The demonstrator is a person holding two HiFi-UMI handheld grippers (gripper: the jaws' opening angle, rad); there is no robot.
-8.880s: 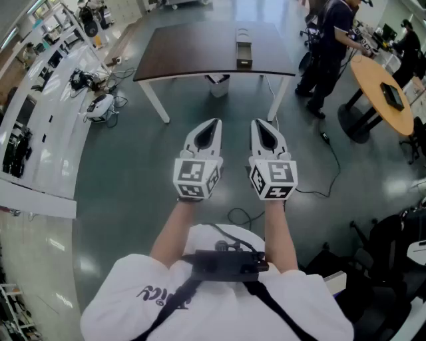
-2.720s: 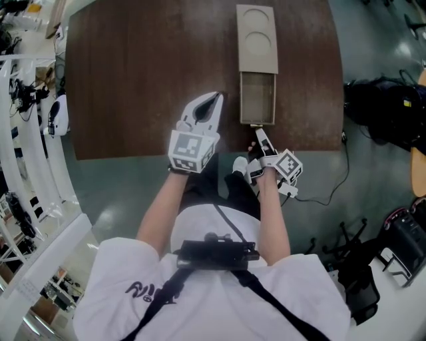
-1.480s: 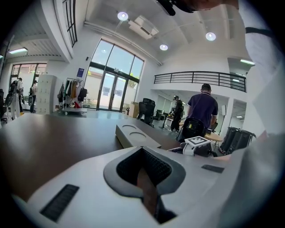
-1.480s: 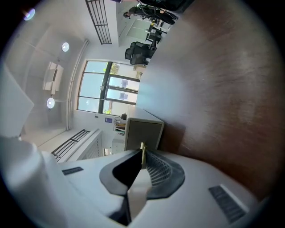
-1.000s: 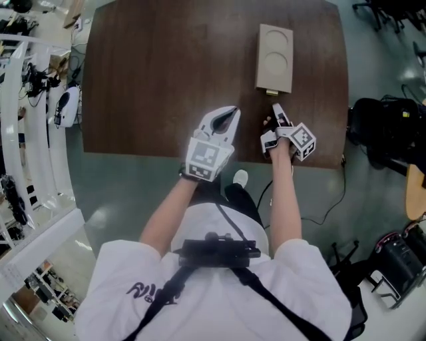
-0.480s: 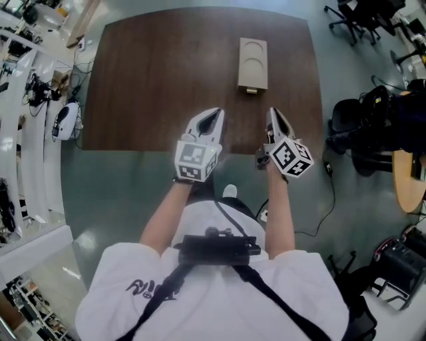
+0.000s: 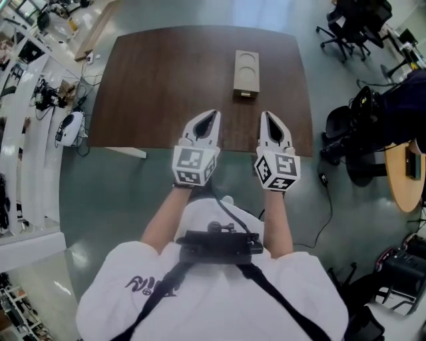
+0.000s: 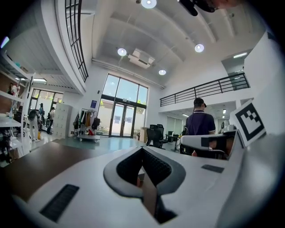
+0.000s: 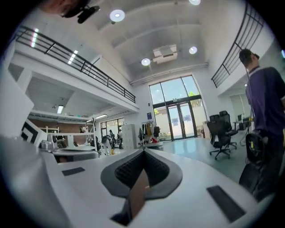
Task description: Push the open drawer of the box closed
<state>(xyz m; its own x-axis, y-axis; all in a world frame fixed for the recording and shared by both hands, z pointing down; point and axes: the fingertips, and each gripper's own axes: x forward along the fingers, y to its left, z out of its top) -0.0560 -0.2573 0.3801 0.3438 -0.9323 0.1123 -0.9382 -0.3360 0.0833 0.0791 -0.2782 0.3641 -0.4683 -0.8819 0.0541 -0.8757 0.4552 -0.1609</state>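
A tan wooden box (image 7: 244, 71) lies on the dark brown table (image 7: 166, 80), right of its middle, with its drawer pushed in flush at the near end. My left gripper (image 7: 212, 116) and right gripper (image 7: 267, 116) are both shut with nothing between their jaws. They are held side by side over the table's near edge, well short of the box. In each gripper view the jaws meet at their tips, on the left gripper (image 8: 142, 149) and on the right gripper (image 9: 143, 152), and a sliver of the tan box shows through the gap behind them.
Black office chairs (image 7: 346, 20) stand right of the table, and a round wooden table (image 7: 406, 173) at far right. White benches with gear (image 7: 33, 100) run along the left. A person in a dark shirt (image 8: 199, 127) stands in the distance. The grey floor (image 7: 120, 193) lies around me.
The drawer, open 2.7 s ago, has been pushed closed by my right gripper. Since then both grippers have drawn back to the table's near edge and the view has pulled away.
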